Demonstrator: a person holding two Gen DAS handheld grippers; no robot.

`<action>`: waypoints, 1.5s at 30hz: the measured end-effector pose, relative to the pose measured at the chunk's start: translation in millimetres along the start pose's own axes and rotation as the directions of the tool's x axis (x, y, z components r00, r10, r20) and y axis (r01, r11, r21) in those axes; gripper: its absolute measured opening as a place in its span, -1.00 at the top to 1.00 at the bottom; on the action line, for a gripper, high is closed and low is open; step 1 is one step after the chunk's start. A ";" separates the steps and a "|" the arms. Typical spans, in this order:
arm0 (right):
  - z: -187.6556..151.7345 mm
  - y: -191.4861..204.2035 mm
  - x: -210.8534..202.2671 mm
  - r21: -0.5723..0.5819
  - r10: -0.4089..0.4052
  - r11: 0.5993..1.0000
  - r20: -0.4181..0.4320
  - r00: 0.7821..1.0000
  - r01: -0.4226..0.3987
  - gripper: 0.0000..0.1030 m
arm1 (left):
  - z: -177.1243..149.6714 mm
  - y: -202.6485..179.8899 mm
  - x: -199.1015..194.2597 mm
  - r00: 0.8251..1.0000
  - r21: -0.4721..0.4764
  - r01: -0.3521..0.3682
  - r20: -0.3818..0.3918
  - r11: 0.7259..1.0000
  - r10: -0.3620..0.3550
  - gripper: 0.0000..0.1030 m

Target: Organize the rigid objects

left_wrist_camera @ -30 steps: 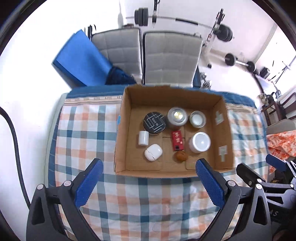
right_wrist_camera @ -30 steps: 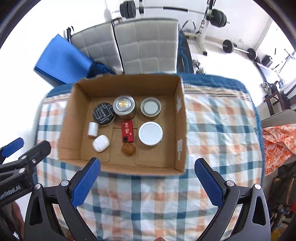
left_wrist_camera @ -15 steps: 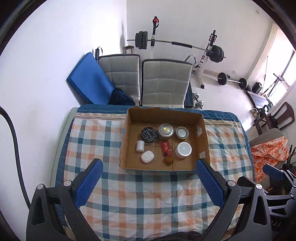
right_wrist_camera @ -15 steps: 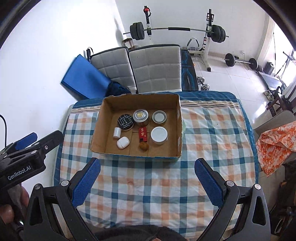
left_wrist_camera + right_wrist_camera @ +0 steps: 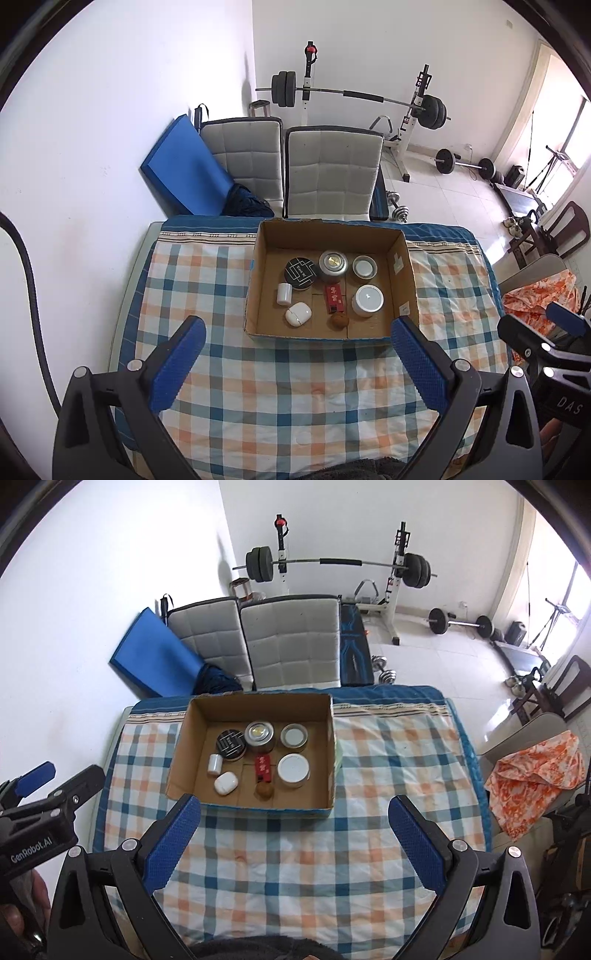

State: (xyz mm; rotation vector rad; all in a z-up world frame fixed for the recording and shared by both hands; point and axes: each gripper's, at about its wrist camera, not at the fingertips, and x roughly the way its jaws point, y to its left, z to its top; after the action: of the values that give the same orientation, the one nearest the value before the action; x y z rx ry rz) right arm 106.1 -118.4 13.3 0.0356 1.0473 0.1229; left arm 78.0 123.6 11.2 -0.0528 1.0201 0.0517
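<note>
Both grippers, left point(image 5: 295, 354) and right point(image 5: 293, 832), gape empty, the box point(image 5: 258, 295) of small objects well ahead, roughly equally near both.

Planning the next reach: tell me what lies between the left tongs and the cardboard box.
Only bare checked cloth separates the left tongs from the cardboard box, as the left wrist view shows.
</note>
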 end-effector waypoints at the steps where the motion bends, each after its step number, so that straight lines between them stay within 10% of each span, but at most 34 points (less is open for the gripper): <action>1: 0.8 0.3 -0.1 -0.004 -0.008 1.000 0.004 1.000 0.008 -1.00 | -0.3 0.0 0.4 1.000 -0.001 0.000 0.000 1.000 0.000 -1.00; 45: 2.5 -3.1 -19.2 0.024 -0.083 0.996 0.066 0.994 0.081 -1.00 | -0.7 -8.1 -8.6 0.999 0.016 0.005 0.044 1.000 -0.006 -1.00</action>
State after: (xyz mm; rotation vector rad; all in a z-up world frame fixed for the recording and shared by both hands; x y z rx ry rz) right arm 99.1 -123.6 30.8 0.0156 0.9812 0.0358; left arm 73.5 115.2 18.4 -0.0398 0.9762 0.0396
